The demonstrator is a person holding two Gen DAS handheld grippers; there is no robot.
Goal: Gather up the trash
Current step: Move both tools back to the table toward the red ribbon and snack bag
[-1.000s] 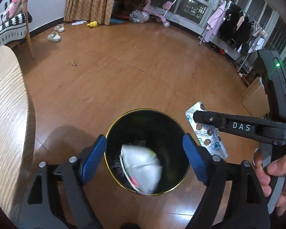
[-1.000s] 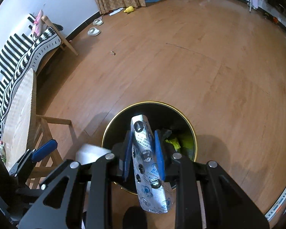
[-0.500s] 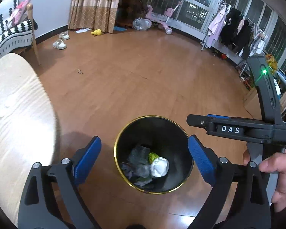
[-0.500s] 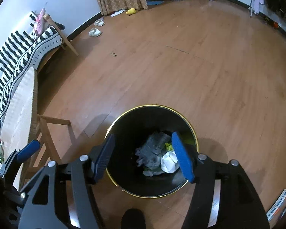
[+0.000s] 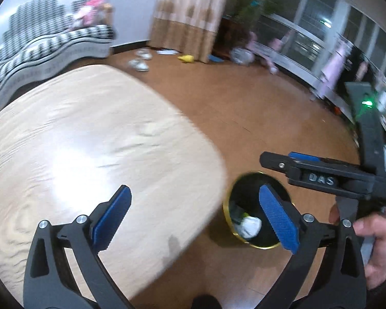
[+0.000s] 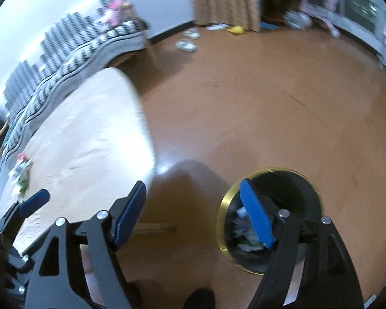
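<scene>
Both the left gripper (image 5: 195, 215) and right gripper (image 6: 193, 208) are hanging wide open and empty, the pale wooden bench (image 5: 90, 141) lying ahead-left, the upright gold-rimmed bin (image 6: 290, 180) standing mouth-up on the brown wood floor (image 6: 244, 103) ahead-right, with crumpled trash (image 5: 251, 226) lying inside.

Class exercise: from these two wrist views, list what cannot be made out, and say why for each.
- Contents of the trash bin: partly hidden by the left gripper finger in the left view, and by the right gripper finger in the right view.
- Small clutter on the table, far left of right view: blurred, unidentifiable.
- Items by the curtain: motion-blurred.
</scene>
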